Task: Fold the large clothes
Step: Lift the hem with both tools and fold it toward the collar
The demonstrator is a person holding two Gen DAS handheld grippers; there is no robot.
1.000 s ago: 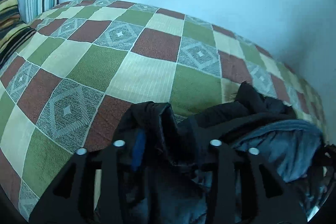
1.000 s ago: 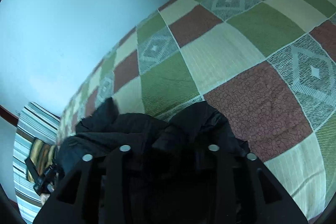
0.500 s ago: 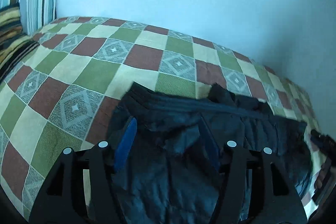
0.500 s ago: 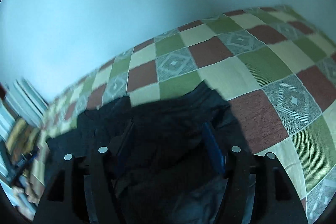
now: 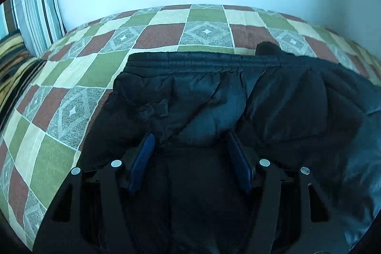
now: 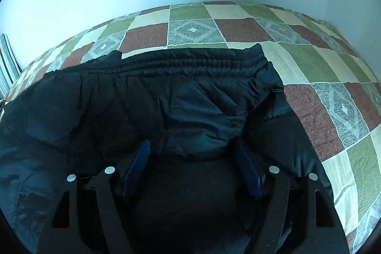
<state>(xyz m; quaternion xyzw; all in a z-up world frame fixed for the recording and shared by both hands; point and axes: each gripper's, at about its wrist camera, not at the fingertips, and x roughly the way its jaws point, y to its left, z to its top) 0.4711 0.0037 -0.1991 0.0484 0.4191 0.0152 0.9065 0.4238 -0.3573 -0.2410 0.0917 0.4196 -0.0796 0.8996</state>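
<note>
A large black padded jacket (image 5: 238, 92) lies spread on the checked bedspread (image 5: 71, 77), its ribbed hem (image 5: 202, 58) stretched in a straight line at the far side. My left gripper (image 5: 190, 135) hangs over the jacket's left part. Its jaws are opening, and a puff of fabric sits loose between the blue pads (image 5: 142, 158). In the right wrist view the same jacket (image 6: 142, 99) and hem (image 6: 190, 61) fill the middle. My right gripper (image 6: 192, 141) stands over its right part, jaws opening, with fabric bulging between the pads (image 6: 137, 166) but not pinched.
The bedspread (image 6: 321, 63) runs to a pale wall behind. A striped pillow (image 5: 38, 16) and a darker striped one (image 5: 12, 56) stand at the left end of the bed. Bare bedspread shows left of the jacket and to its right.
Both grippers held bunched jacket fabric a second ago. The jacket now lies spread out with its hem straight, both sets of jaws have widened off the fabric, and both views have levelled out.
</note>
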